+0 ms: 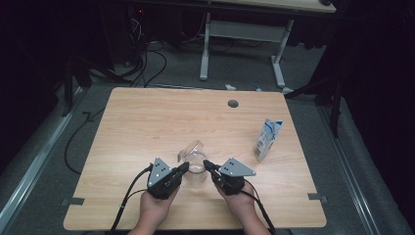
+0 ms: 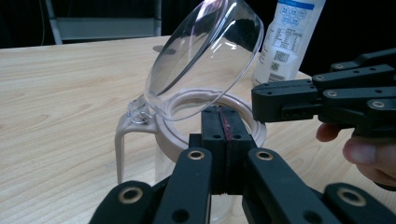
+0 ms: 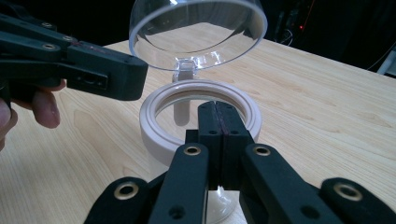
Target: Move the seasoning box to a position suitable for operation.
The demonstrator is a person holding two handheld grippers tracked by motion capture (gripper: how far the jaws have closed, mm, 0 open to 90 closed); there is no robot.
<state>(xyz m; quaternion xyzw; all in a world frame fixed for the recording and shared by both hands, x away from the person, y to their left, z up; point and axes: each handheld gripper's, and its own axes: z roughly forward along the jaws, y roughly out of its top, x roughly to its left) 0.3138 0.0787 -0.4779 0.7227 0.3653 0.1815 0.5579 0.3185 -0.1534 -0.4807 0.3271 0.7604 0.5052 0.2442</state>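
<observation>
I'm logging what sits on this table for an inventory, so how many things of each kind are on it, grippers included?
Clear jug with a white rim and its lid flipped open: 1
Blue and white carton: 1
Hand-held grippers, left gripper and right gripper, both shut: 2
Total: 4

Colours at the table

Clear jug (image 1: 195,169), off-white collar (image 3: 201,114); carton (image 1: 268,139) white and blue, apparently; pale woodgrain table (image 1: 147,127); black grippers.
</observation>
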